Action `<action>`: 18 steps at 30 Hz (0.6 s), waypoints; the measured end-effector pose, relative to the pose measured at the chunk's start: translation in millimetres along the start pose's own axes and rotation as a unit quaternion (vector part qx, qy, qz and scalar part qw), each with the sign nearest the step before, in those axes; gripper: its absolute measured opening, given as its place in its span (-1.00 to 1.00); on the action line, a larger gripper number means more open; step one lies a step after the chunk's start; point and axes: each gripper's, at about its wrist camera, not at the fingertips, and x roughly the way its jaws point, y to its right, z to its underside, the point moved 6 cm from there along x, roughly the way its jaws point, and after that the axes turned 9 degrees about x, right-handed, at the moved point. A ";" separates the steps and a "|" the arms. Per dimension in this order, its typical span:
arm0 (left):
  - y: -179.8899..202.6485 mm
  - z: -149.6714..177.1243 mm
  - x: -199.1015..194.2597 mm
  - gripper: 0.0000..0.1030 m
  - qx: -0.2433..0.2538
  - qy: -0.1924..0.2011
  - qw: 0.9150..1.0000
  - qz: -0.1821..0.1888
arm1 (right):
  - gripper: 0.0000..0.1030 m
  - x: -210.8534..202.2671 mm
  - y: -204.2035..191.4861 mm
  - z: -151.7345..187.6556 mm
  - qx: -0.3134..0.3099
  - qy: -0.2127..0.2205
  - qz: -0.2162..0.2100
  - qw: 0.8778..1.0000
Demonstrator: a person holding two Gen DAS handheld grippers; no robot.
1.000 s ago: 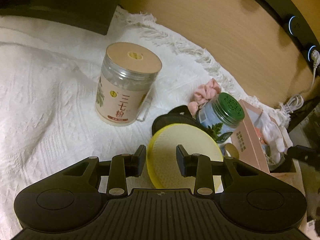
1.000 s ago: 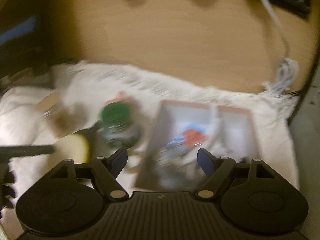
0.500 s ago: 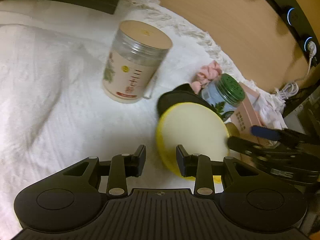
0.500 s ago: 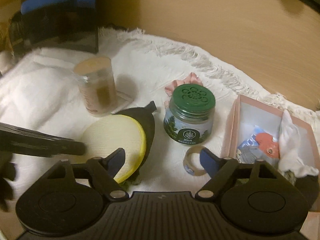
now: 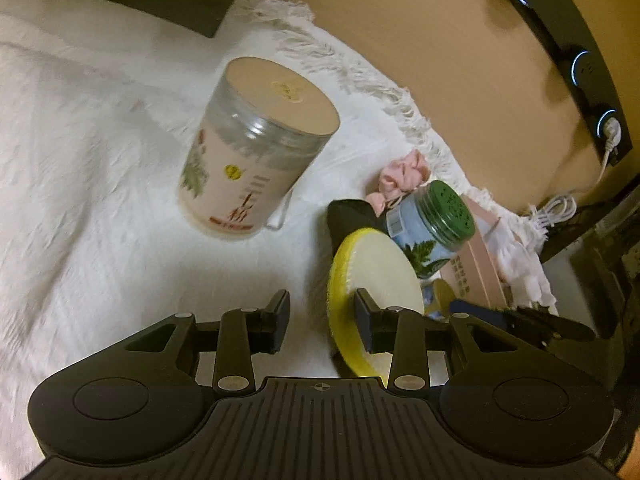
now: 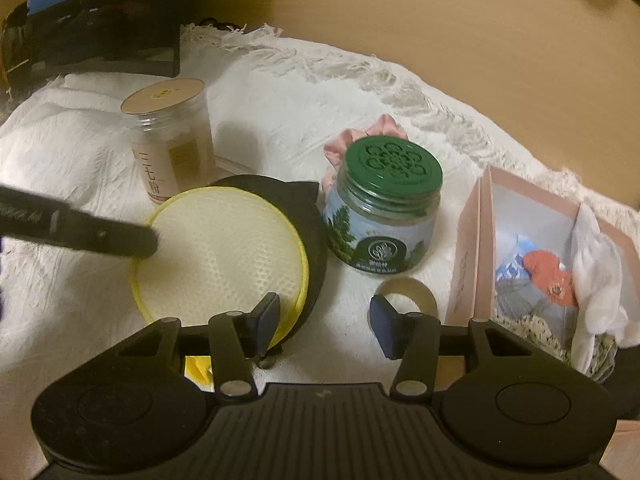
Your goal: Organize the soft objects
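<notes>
A round yellow sponge pad [image 6: 218,250] lies on a black cat-shaped mat [image 6: 308,220] on the white cloth; it also shows in the left wrist view [image 5: 376,276]. A pink scrunchie [image 5: 402,174] sits behind the green-lidded jar [image 6: 386,208]. A pink box [image 6: 536,256] at the right holds soft items, among them a white cloth [image 6: 600,276]. My left gripper [image 5: 320,318] is open, its right finger over the pad's edge. My right gripper [image 6: 324,322] is open, hovering over the cloth just in front of the pad and a tape ring [image 6: 406,292].
A tall clear jar with a tan lid [image 5: 256,152] stands on the white fringed cloth [image 5: 80,200]. A dark box [image 6: 100,12] stands at the back left. A wooden tabletop [image 6: 440,20] lies beyond, with a power strip [image 5: 576,52] and white cable [image 5: 552,212].
The right gripper swung left from the pink box and came down over the pad and green jar. The left gripper shifted left, so the pad now lies under its right finger.
</notes>
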 end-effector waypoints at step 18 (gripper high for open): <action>34.8 -0.3 43.1 -0.11 0.028 -0.045 0.998 0.036 | -0.04 -1.1 6.0 5.4 -0.003 -0.005 -0.015 1.000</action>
